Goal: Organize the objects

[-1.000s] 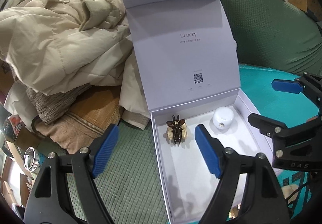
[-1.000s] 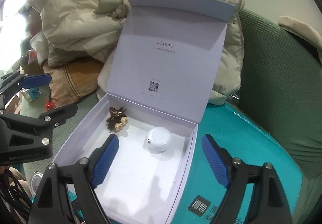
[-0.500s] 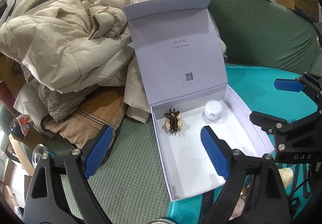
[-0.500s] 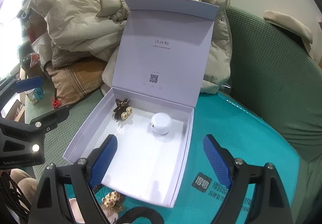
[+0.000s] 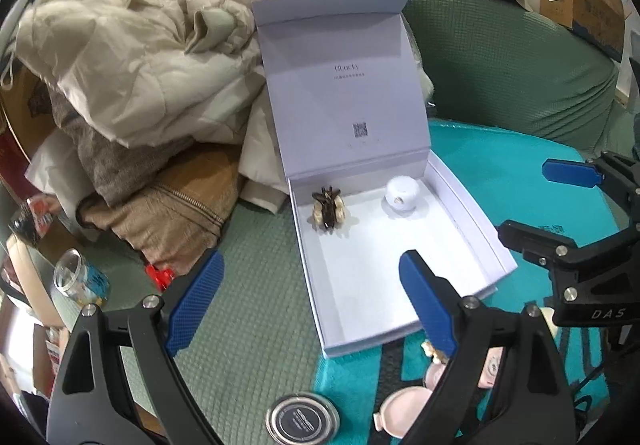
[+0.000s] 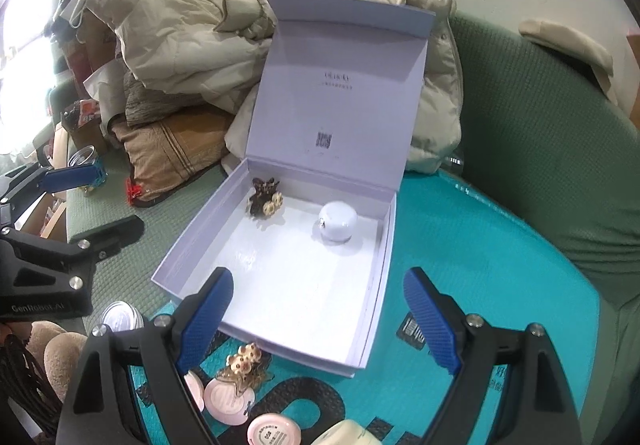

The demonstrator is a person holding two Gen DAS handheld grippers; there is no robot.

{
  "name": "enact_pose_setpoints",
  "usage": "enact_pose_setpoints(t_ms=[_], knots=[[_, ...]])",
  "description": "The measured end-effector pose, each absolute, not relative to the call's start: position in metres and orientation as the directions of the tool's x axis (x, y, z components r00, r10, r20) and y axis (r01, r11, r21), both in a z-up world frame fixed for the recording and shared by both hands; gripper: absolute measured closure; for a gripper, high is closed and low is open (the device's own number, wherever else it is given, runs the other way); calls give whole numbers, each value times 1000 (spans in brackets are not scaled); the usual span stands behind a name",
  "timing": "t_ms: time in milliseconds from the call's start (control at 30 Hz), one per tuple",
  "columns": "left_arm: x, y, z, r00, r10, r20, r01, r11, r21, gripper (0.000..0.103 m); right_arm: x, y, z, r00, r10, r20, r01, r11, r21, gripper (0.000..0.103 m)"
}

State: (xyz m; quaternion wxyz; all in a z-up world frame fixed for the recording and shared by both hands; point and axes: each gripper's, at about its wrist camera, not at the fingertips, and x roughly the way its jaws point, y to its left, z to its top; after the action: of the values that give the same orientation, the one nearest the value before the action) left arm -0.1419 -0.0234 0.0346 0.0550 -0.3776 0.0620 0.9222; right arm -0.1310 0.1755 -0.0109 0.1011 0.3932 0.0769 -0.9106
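Note:
An open white gift box (image 5: 360, 277) lies half on the teal mat (image 5: 500, 173), its lid standing upright. At its far end sit a brown and cream hair clip (image 5: 328, 209) and a small white round jar (image 5: 402, 193). My left gripper (image 5: 310, 297) hovers open over the box's near left corner, holding nothing. My right gripper (image 6: 318, 311) is open and empty above the box's (image 6: 288, 285) near edge, with the clip (image 6: 266, 201) and jar (image 6: 338, 223) beyond it. Each gripper shows in the other's view: right (image 5: 538, 203), left (image 6: 100, 201).
Loose items lie in front of the box: a golden floral clip (image 6: 244, 359), pink compacts (image 6: 228, 403), a black round tin (image 5: 302, 419) and a silver tin (image 6: 122, 317). Piled coats (image 5: 140, 45) fill the back left. A glass jar (image 5: 78, 277) lies at the left.
Both grippers have drawn back from the box, so it looks smaller and the loose items in front of it have come into view. The left jaws have widened.

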Motion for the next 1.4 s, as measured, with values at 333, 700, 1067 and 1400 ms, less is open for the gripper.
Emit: enact_pose_setpoints(t_ms=[333,700,1067,1400], knots=[[-128,-35,7,-675,27,-737,-108,-992,62,14,-116,172,-33,-631,-182,-754,279,-960,-2,15],[-101,-29,-20,-658,27,-753,-123,-990,73,14,-91,168,-51,-619,-193,-762,291,-957,5,15],[-75,-22,-40,-629,35,-776,-131,-989,62,14,-75,175,-65,-575,-236,-783,278,-957,85,15],[-52,-23,-58,-578,41,-815,-127,-991,40,14,-51,177,-69,-566,-238,-790,271,-958,94,15]])
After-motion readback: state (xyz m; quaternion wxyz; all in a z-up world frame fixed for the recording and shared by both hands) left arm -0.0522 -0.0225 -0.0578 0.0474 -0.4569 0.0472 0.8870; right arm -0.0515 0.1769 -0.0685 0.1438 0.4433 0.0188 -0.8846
